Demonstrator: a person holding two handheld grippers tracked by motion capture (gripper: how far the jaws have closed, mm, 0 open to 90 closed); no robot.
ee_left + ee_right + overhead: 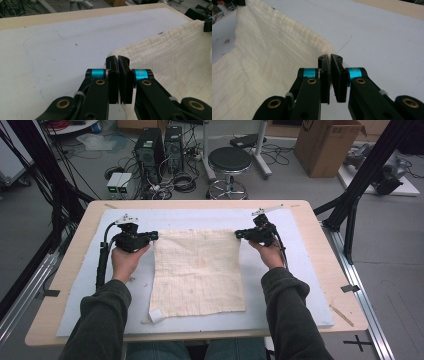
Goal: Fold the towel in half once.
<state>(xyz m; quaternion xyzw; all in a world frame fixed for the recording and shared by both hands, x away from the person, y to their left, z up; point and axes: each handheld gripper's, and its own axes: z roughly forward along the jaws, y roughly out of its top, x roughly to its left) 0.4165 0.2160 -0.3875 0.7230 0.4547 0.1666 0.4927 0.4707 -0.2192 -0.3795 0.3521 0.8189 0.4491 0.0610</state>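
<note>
The person's face and body sit below the bottom edge of the high view; just 2 dark sleeves and the hands come up into it. The near edge of the cream cloth (197, 272) lies flat on the pale blue mat (290, 300), while its far edge is lifted, so the mat beneath that part is hidden. A small white tag (155, 315) shows at the near left corner of the cloth, too small to read.

The left gripper (154, 235) is clenched on the far left corner of the cloth. In the left gripper view the 2 black jaws stand pressed together with the fabric's edge pinched between them, and the corner itself is swallowed by the pads (113, 65). The right gripper (239, 234) is likewise clamped on the far right corner, the cloth folding away to the left of its jaws in the right gripper view.

Beyond the wooden table (320, 227) stand a black stool (229, 160) and an open cardboard box (327, 145); its inside can't be made out. The cables on the floor are a tangle, hard to separate.
</note>
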